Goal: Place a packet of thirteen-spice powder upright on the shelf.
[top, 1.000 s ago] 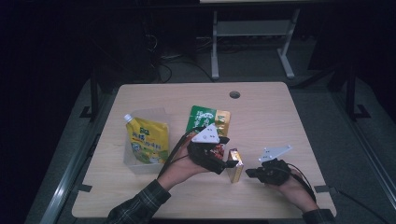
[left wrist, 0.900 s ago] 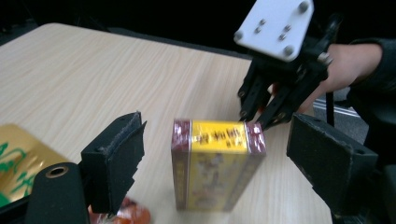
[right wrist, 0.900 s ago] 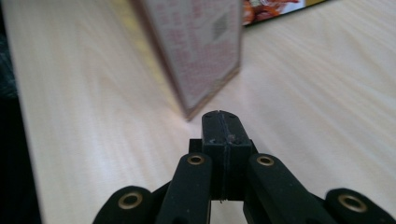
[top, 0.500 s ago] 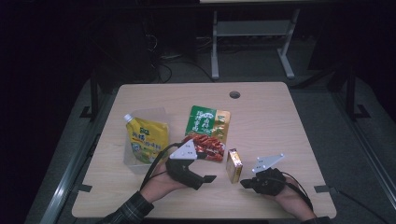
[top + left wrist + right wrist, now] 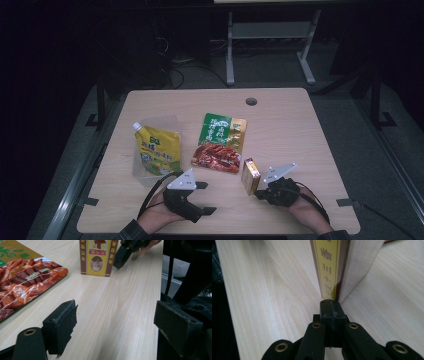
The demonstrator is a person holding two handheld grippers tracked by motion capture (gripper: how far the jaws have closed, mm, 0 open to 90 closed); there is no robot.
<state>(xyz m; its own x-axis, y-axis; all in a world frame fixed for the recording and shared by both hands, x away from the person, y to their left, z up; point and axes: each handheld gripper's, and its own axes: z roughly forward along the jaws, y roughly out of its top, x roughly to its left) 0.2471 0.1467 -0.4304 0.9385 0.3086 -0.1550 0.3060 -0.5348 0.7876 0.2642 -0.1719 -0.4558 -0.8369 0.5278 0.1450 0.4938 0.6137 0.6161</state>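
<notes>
The worktop (image 5: 300, 130) is showing pale, matt wood grain. The small yellow box (image 5: 250, 176) is looking like glossy printed card, its side catching light. The red snack pouch (image 5: 220, 150) and the yellow spout pouch (image 5: 157, 152) are gleaming as shiny plastic film. The left claw (image 5: 125, 322) is wearing matt black, rough-edged pads.

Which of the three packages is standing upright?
The small yellow box, standing on end by the right gripper. The yellow spout pouch and green-red snack pack lie flat.
</notes>
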